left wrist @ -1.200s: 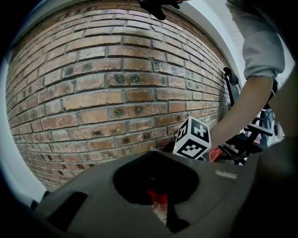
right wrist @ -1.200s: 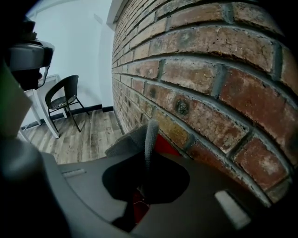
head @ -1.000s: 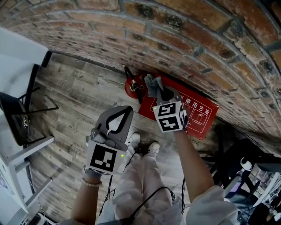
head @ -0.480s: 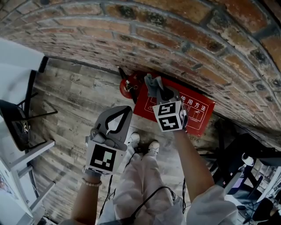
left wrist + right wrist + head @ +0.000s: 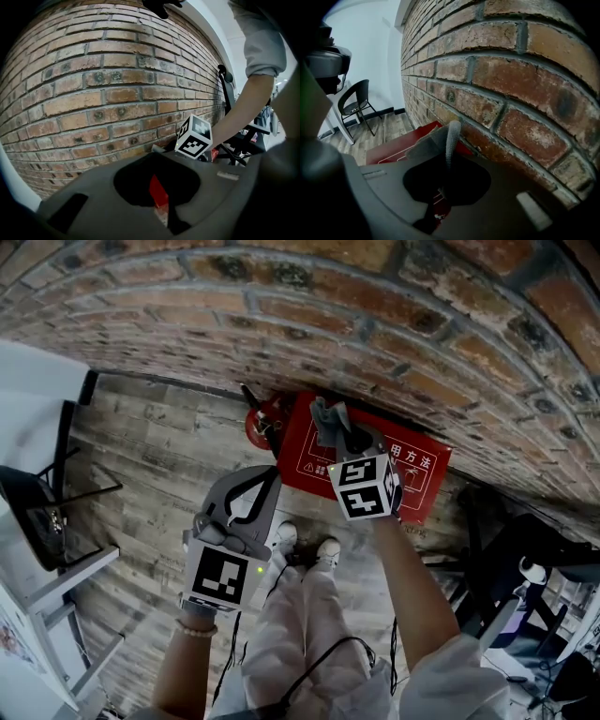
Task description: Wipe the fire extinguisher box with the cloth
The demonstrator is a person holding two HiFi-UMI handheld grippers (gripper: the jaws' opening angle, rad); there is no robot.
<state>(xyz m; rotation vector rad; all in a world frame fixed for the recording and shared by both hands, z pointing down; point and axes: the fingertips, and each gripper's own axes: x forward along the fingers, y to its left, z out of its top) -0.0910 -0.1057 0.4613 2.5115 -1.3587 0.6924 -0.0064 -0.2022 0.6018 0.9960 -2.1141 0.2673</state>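
While the right gripper (image 5: 348, 441) is clamped on a crumpled grey cloth (image 5: 327, 420), its jaws pinching the fabric so that a fold stands out ahead of them, the left gripper (image 5: 266, 478) has its jaws together on nothing and hangs lower, away from the work. Seen from the head view, the cloth lies over the top of the flat red fire extinguisher box with white print (image 5: 302, 448), which sits on the grey wooden plank floor (image 5: 159, 456) against the red brick wall (image 5: 375, 324). No view settles whether cloth and box touch. The grasp looks done; judging by this, most or all of the wiping remains.
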